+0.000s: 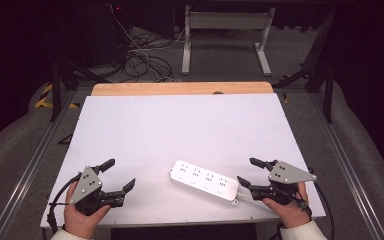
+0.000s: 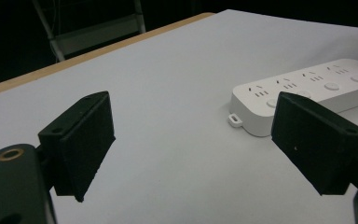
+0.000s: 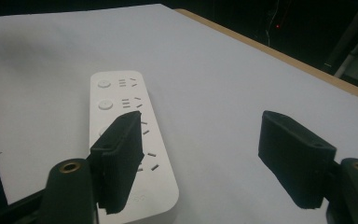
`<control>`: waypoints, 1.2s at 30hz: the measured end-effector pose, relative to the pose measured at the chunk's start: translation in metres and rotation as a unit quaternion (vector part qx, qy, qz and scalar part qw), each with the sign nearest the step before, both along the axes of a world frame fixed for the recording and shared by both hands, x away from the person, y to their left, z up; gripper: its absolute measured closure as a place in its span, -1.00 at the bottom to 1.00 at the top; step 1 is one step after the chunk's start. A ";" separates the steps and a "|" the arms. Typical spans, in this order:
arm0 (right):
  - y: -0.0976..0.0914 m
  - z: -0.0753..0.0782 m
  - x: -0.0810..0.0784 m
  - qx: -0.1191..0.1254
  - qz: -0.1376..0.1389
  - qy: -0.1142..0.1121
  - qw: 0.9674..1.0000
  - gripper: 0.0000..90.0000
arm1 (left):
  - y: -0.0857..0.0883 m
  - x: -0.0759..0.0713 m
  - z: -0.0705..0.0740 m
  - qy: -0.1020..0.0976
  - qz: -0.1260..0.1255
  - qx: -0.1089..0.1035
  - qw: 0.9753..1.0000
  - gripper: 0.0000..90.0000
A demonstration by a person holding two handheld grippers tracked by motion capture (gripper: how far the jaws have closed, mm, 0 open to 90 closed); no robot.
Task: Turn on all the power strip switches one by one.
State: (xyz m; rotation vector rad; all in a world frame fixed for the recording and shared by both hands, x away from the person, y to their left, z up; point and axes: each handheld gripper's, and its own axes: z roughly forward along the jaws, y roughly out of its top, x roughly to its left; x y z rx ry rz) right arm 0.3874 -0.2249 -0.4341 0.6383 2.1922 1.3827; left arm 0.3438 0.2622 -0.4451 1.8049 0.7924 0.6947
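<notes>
**Both claws hovering wide, power strip waiting between them**

Right claw (image 1: 245,171) is sitting w/ jaws apart, nothing btwn them, hand resting at the near right edge of the counter (image 1: 180,125). It's pointing along the power strip (image 1: 204,180), whose near end is lying just beside its lower jaw, probably lined up for a grab at that end. In the right gripper view the strip (image 3: 135,140) is running away lengthwise, partly behind one jaw, not touched. Left claw (image 1: 122,175) is also gaping, empty, near the left front edge, angled toward the strip's other end, which is well apart from it. Strip is lying flat, sockets up, slightly diagonal near the front edge, so either hand could be reaching it w/o stretching.
</notes>
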 end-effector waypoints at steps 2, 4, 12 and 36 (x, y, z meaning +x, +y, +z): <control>0.000 0.000 0.000 -0.001 0.000 0.000 1.000 -0.31 | -0.001 0.000 0.000 0.000 -0.001 -0.002 1.000 -0.69; 0.000 0.000 0.000 0.000 0.001 0.000 1.000 -0.31 | -0.001 -0.001 0.000 0.000 -0.001 0.002 1.000 -0.68; 0.002 0.003 -0.001 -0.002 0.003 -0.003 1.000 -0.31 | 0.000 -0.001 0.000 -0.003 0.001 0.000 1.000 -0.68; 0.027 0.029 0.009 -0.023 0.037 0.021 0.999 0.13 | 0.001 -0.001 0.001 -0.002 0.003 0.001 1.000 -0.68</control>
